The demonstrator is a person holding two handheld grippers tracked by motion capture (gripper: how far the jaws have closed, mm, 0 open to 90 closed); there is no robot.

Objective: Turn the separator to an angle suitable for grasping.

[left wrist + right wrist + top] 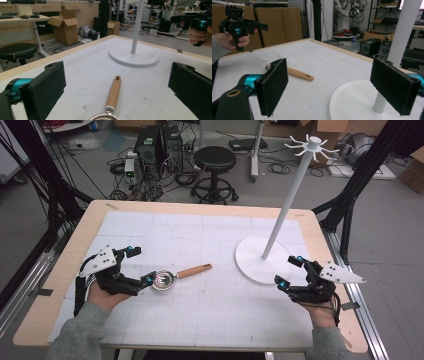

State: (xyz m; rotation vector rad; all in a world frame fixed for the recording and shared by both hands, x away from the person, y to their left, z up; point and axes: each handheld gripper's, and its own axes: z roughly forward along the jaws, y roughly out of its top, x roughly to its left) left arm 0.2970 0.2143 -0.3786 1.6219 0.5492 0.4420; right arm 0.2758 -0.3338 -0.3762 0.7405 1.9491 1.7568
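Observation:
A small metal strainer (163,280) with a wooden handle (194,270) lies on the white mat, left of centre. My left gripper (140,265) is open beside it, and its near jaw is close to the metal bowl. In the left gripper view the handle (113,92) and the bowl's rim (103,117) lie low between the wide-apart jaws of the left gripper (116,75), and the pads touch nothing. A white hook stand (290,200) rises from a round base (252,262) at the right. My right gripper (289,271) is open next to that base, with nothing between its jaws.
The mat (200,230) covers a wooden table (75,245). In the right gripper view the stand's base (352,102) and pole (380,102) lie just ahead, with the handle (299,73) farther off. A black stool (215,160), computer towers and cables stand beyond the table's far edge.

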